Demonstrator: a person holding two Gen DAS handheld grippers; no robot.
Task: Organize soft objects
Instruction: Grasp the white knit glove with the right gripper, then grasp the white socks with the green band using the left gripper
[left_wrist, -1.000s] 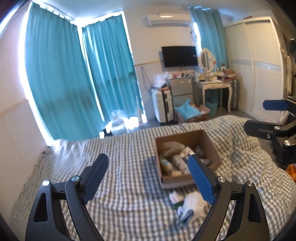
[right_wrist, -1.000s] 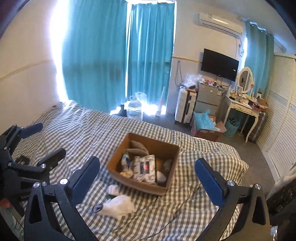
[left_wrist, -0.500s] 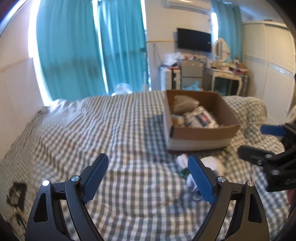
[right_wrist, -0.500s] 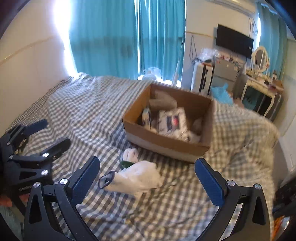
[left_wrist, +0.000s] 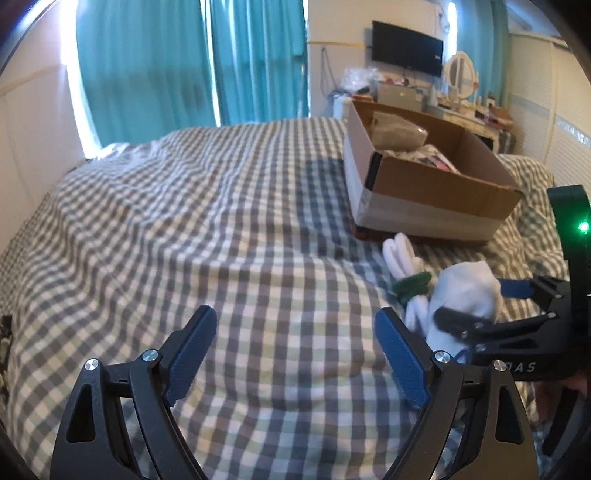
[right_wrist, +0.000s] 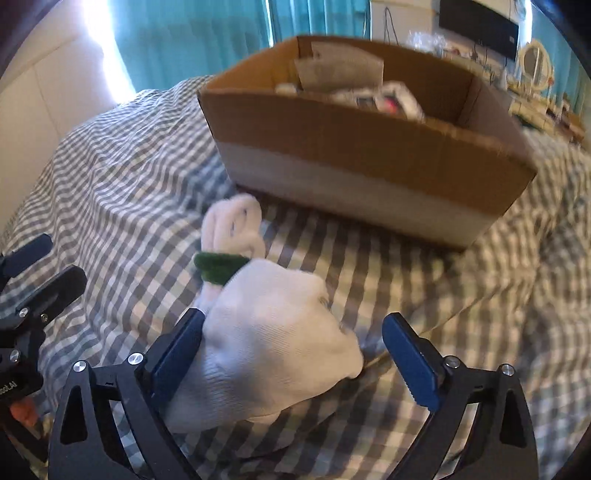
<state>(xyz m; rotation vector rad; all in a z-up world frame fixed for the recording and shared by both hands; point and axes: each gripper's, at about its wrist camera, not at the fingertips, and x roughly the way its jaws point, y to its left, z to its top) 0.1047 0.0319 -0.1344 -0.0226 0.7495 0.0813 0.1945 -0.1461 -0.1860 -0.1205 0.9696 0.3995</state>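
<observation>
- Two grippers in play: right gripper (right_wrist: 291, 354) is closing around the white sock bundle (right_wrist: 273, 339), left pad touching the fabric, right pad still clear of it. No grip yet.
- Left gripper (left_wrist: 295, 354) stands wide with nothing between its jaws, over bare checkered bedspread (left_wrist: 184, 229), just beside the bundle.
- The bundle lies on the bedspread in front of the cardboard box (right_wrist: 362, 162), near its front wall, not touching. A second white piece with a green band (right_wrist: 218, 266) lies against it on the box side.
- Risk: soft fabric squashes, so the pads may catch only an outer fold and the rest slides out on the lift.
- Risk: the lower pad could pinch the bedspread along with the sock and drag the sheet up, maybe shifting the box.
- Risk: the banded piece looks tangled with the bundle; can't tell if they're joined. It may trail and snag on the box rim.
- Risk: grippers are close together here, so a sideways move could knock them into each other.
</observation>
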